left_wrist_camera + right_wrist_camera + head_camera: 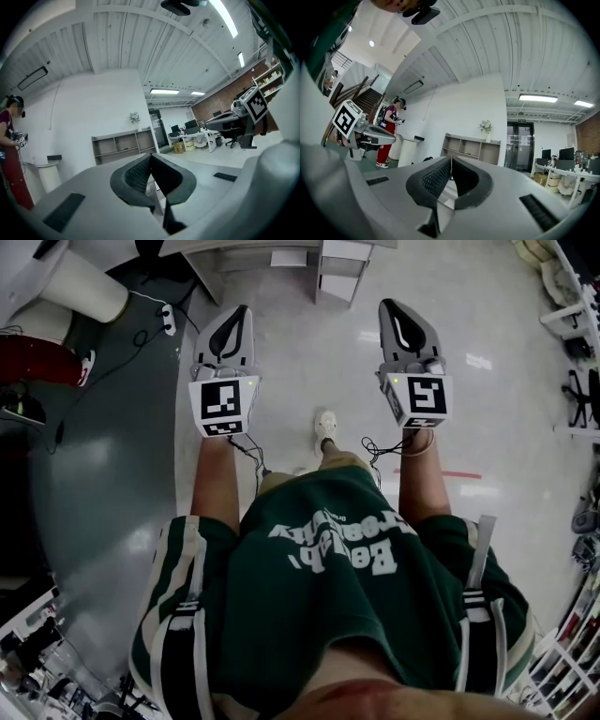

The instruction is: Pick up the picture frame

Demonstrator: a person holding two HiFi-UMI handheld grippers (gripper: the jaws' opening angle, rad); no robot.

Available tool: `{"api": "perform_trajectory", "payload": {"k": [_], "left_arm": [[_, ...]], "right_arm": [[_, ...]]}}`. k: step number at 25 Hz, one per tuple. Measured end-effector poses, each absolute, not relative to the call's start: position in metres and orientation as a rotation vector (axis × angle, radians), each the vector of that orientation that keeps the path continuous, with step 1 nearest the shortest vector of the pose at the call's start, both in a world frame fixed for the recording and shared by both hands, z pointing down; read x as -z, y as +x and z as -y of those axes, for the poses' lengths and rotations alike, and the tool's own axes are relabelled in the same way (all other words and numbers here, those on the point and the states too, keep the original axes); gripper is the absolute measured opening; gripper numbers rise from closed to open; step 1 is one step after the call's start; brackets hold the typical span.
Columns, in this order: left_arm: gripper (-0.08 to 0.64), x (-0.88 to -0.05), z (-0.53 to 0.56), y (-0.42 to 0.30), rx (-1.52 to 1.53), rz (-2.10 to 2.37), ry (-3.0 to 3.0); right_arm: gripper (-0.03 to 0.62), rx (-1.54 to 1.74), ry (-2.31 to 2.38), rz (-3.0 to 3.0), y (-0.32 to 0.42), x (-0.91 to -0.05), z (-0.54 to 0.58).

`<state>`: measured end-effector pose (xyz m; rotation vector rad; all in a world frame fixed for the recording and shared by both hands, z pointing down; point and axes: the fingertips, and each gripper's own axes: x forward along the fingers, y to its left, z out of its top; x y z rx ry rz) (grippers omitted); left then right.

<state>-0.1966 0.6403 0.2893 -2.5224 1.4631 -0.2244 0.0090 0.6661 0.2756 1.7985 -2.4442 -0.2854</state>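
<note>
The left gripper and right gripper, smooth grey plastic shells with black ribbed pads, point level ahead over a glossy pale floor, held side by side on bare forearms. Both sets of jaws are pressed together with nothing between them. The picture frame appears in no view. An open shelf unit stands by a white wall.

Head view: the green shirt is hiding the wearer's legs, leaving only one shoe showing. Left gripper view: the left edge is cutting off a bystander; things on the far desk are appearing too small to identify.
</note>
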Motion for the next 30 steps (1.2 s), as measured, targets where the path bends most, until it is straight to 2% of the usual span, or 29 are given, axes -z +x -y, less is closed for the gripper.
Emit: {"api": "perform_trajectory", "payload": {"k": [16, 30], "left_arm": [[0.017, -0.281, -0.462, -0.103, 0.209, -1.531, -2.473], [0.017, -0.276, -0.382, -0.078, 0.257, -1.506, -2.465]], "right_arm": [[0.034, 0.312, 1.74, 2.516, 0.108, -0.27, -0.471], [0.034, 0.277, 1.73, 2.481, 0.129, -0.275, -0.395]]}}
